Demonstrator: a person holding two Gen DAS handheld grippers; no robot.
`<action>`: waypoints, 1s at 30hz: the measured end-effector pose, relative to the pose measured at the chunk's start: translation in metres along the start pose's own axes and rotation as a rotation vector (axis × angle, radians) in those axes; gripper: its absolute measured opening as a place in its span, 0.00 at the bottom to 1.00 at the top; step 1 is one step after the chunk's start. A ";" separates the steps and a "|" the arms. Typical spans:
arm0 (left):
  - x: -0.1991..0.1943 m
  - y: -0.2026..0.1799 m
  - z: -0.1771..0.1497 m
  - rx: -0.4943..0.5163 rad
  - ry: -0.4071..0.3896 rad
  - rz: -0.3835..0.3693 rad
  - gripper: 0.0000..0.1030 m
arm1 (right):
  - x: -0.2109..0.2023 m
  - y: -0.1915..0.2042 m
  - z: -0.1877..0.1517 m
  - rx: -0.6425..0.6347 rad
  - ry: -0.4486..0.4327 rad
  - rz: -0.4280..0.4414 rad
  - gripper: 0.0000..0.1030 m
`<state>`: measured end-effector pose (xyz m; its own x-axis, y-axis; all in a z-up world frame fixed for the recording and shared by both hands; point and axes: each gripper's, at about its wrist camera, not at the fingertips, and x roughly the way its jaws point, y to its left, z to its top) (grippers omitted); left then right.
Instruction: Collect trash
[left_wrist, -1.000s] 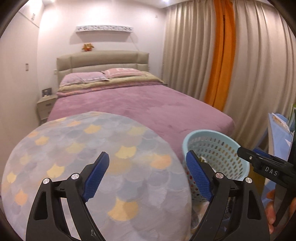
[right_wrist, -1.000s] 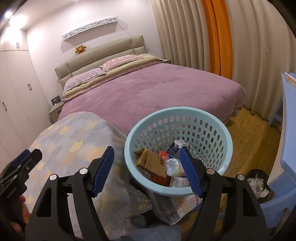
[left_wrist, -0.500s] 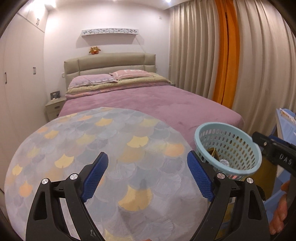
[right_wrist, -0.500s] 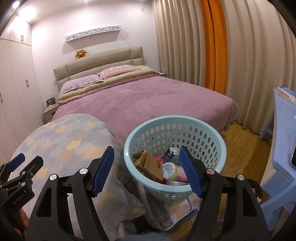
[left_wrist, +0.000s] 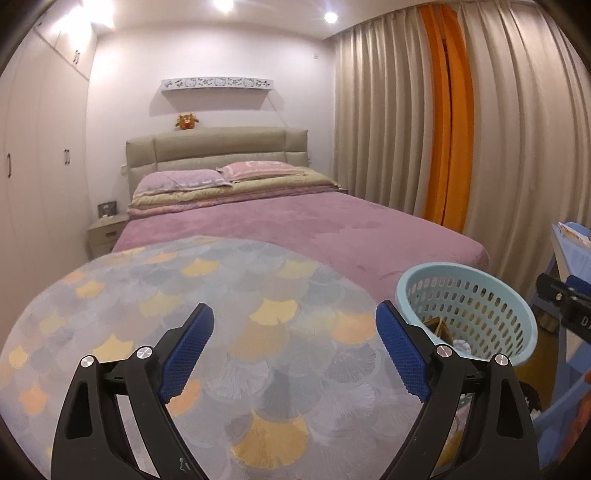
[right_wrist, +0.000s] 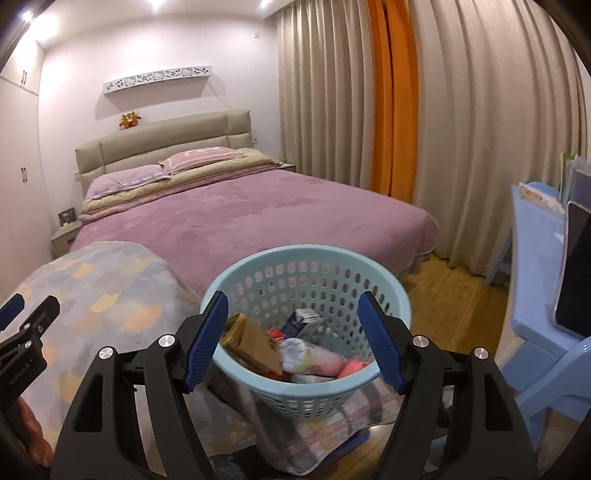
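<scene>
**Both grippers held spread and empty beside the filled basket**

In the left wrist view, the left gripper (left_wrist: 294, 345) stood with its blue-padded jaws spread wide and nothing between them, above a round surface draped in a grey cloth with yellow fan-shaped scales (left_wrist: 207, 314). At about three o'clock of it sat the pale blue perforated plastic basket (left_wrist: 476, 317).

In the right wrist view, the right gripper (right_wrist: 293, 334) likewise had its jaws spread, gripping nothing, the basket's near rim showing between them. Inside the basket lay the collected trash: a brown cardboard piece (right_wrist: 258, 343), a crumpled white plastic wrapper (right_wrist: 295, 350) and a small blue-and-white carton (right_wrist: 308, 317). The basket rested on a checked pink-and-grey cloth (right_wrist: 325, 435).

Beyond, at twelve o'clock, stretched a bed with a mauve cover (right_wrist: 258, 221); at one o'clock hung beige curtains with an orange strip (right_wrist: 395, 110).
</scene>
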<state>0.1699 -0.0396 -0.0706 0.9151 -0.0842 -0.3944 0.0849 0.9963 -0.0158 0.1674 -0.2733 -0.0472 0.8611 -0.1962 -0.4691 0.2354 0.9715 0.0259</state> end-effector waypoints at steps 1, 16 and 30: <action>0.003 0.001 0.000 -0.007 0.018 -0.001 0.85 | 0.001 0.000 0.000 -0.002 0.000 -0.002 0.67; -0.001 0.013 0.000 -0.065 -0.005 -0.016 0.92 | 0.004 0.007 -0.001 -0.033 -0.011 0.000 0.67; 0.000 0.015 0.000 -0.067 0.001 -0.015 0.93 | 0.005 0.007 0.001 -0.029 -0.007 0.002 0.67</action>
<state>0.1711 -0.0250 -0.0704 0.9134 -0.0992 -0.3947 0.0719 0.9939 -0.0834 0.1739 -0.2680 -0.0485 0.8647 -0.1951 -0.4628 0.2207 0.9753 0.0013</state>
